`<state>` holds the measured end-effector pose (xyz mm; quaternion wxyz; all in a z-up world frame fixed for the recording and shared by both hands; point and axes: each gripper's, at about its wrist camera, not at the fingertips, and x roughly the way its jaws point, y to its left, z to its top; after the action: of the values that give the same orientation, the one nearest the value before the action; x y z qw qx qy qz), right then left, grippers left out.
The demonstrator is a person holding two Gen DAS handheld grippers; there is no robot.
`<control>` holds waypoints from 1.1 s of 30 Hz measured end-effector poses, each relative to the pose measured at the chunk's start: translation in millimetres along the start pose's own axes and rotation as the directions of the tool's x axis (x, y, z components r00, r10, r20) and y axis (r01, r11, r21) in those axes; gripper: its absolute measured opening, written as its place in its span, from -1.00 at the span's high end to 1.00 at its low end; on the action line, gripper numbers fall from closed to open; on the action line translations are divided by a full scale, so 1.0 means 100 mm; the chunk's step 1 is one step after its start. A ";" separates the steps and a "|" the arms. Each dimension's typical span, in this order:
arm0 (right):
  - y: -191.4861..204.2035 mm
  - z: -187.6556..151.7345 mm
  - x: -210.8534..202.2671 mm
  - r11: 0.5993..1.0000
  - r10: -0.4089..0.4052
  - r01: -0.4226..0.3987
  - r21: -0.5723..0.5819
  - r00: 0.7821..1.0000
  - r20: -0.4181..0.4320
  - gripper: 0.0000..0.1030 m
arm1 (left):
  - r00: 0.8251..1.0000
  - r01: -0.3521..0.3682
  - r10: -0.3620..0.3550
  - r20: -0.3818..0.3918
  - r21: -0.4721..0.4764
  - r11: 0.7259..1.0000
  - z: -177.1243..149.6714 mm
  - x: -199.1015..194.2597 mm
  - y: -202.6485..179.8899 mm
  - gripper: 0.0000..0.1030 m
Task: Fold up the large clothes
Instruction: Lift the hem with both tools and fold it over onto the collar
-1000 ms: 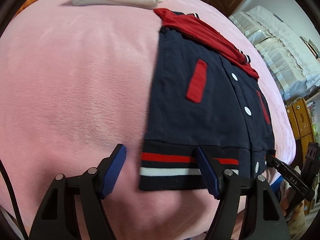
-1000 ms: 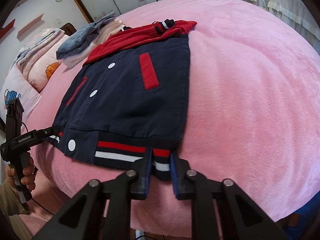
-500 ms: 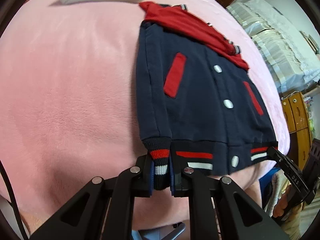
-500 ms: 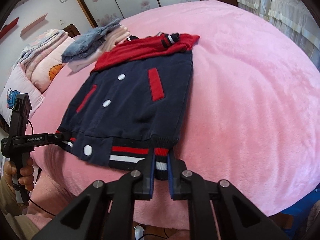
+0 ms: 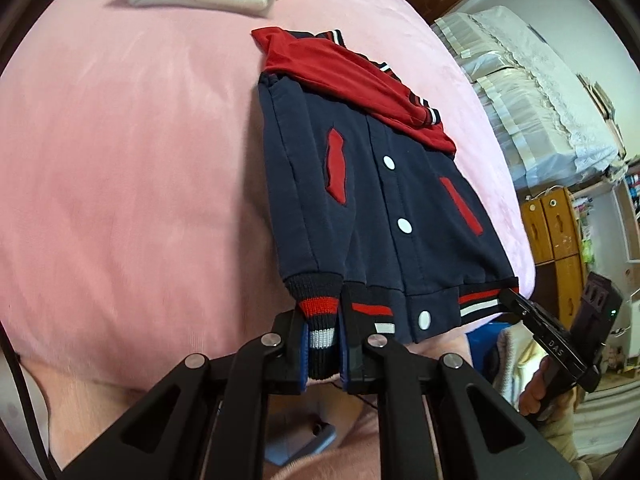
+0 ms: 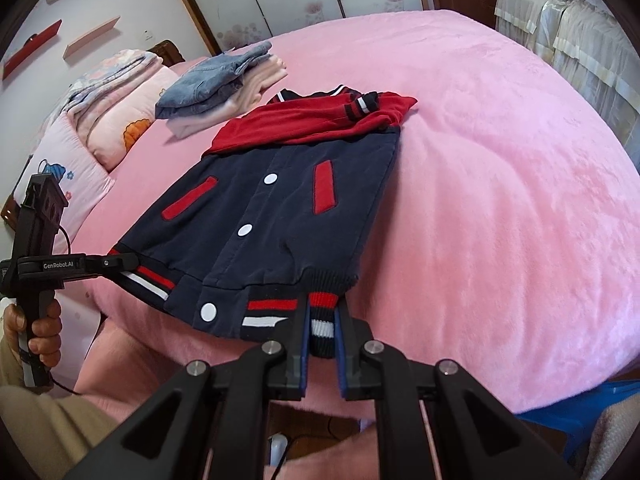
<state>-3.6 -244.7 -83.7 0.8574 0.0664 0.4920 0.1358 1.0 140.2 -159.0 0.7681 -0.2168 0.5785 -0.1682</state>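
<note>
A navy jacket [image 5: 380,200] with red sleeves, red pocket trims and white snaps lies on the pink bed; it also shows in the right wrist view [image 6: 280,208]. Its red sleeves are folded across the top. My left gripper [image 5: 323,344] is shut on the striped hem at the jacket's left bottom corner. My right gripper [image 6: 322,332] is shut on the hem at the right bottom corner. Both hem corners are lifted off the bed at its near edge. Each gripper shows in the other's view, the right one [image 5: 516,300] and the left one [image 6: 128,262].
A stack of folded clothes [image 6: 220,80] with jeans on top lies beyond the jacket. Pillows and folded quilts [image 6: 100,112] are at the far left. The pink bed cover [image 6: 500,180] spreads to the right. A wooden cabinet [image 5: 556,232] stands beside the bed.
My left gripper moved onto the hem's left corner and shut on it. Both grippers have pulled the hem toward me and lifted it, so the jacket's lower part rises off the bed.
</note>
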 end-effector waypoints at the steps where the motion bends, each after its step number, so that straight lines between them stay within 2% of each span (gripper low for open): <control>1: -0.03 -0.01 -0.04 1.000 0.008 -0.008 0.013 1.000 -0.004 0.82 | 1.000 0.016 -0.016 -0.002 -0.020 1.000 0.02 -0.03 0.02 0.84; 5: -0.16 0.09 -0.10 0.995 0.056 -0.056 0.085 0.998 -0.005 0.81 | 0.997 0.073 -0.073 0.004 -0.093 0.993 0.27 -0.10 0.09 0.83; 8: -0.25 0.31 -0.13 0.985 0.105 -0.107 0.138 0.994 0.023 0.81 | 0.994 0.112 -0.108 0.035 -0.135 0.984 0.60 -0.15 0.11 0.83; 12: -0.34 0.76 -0.12 0.971 0.157 -0.167 0.169 0.985 0.074 0.81 | 0.988 0.139 -0.125 0.095 -0.160 0.977 1.13 -0.10 0.04 0.83; 17: -0.49 1.49 0.15 0.952 0.181 -0.204 0.226 0.976 0.118 0.81 | 0.983 0.119 -0.096 0.156 -0.148 0.982 1.90 0.08 0.01 0.80; 18: -0.52 1.62 0.24 0.949 0.181 -0.205 0.241 0.976 0.117 0.80 | 0.982 0.112 -0.089 0.166 -0.138 0.984 2.05 0.15 0.00 0.75; 19: -0.58 1.75 0.35 0.943 0.182 -0.207 0.259 0.976 0.117 0.79 | 0.983 0.104 -0.081 0.166 -0.130 0.986 2.22 0.23 0.01 0.58; 20: -0.64 1.87 0.47 0.938 0.171 -0.198 0.283 0.978 0.119 0.70 | 0.984 0.096 -0.074 0.163 -0.129 0.987 2.32 0.28 0.03 0.48; 22: -0.76 2.09 0.68 0.931 0.121 -0.157 0.330 0.984 0.128 0.63 | 0.985 0.071 -0.049 0.167 -0.133 0.989 2.53 0.41 0.06 -0.04; 24: -0.84 2.22 0.82 0.931 0.053 -0.099 0.352 0.989 0.138 0.38 | 0.982 0.059 -0.032 0.188 -0.142 0.988 2.66 0.48 0.12 -0.19; 25: -0.88 2.27 0.89 0.930 0.033 -0.084 0.357 0.989 0.146 0.23 | 0.981 0.065 -0.037 0.189 -0.147 0.987 2.71 0.53 0.16 -0.19; 26: -0.89 2.28 0.94 0.931 0.020 -0.074 0.358 0.988 0.152 0.20 | 0.982 0.067 -0.039 0.185 -0.148 0.987 2.71 0.57 0.19 -0.19; 30: -0.92 2.27 1.15 0.950 -0.023 -0.017 0.312 0.992 0.126 0.20 | 0.988 0.016 0.005 0.153 -0.140 0.990 2.82 0.83 0.32 -0.19; 33: -0.89 2.23 1.31 0.966 -0.051 0.026 0.256 0.995 0.089 0.20 | 0.990 0.012 0.006 0.143 -0.125 0.992 2.80 0.98 0.40 -0.16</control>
<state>265.9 -286.5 -100.7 0.8668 0.1724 0.4651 0.0516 298.0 162.9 -194.0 0.7923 -0.2769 0.5310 -0.1165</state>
